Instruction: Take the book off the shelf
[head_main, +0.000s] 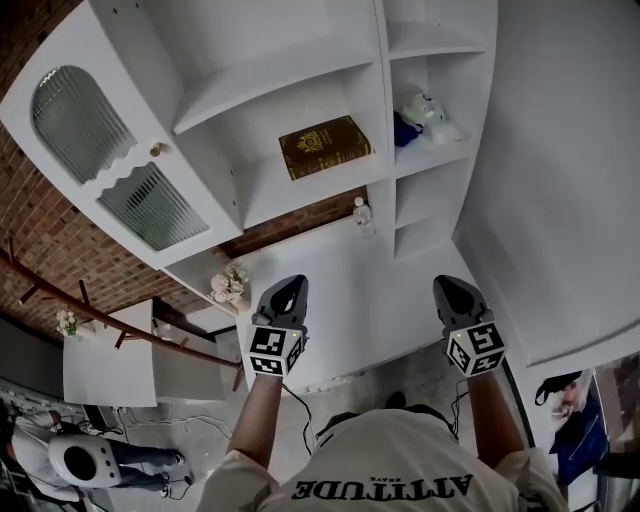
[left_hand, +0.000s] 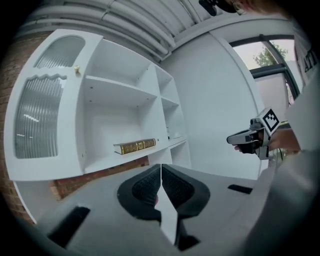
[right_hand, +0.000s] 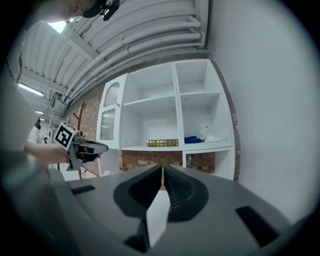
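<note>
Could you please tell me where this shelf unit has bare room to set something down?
The shelf above the book is bare, as is the board between the book and the glass-door cabinet. So is the top right cubby. The cubby right of the book is crowded: a blue item and white items.

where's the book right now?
Head view, upper centre: the book lies flat on the wide lower shelf, between the glass door on the left and a blue item on the right.
</note>
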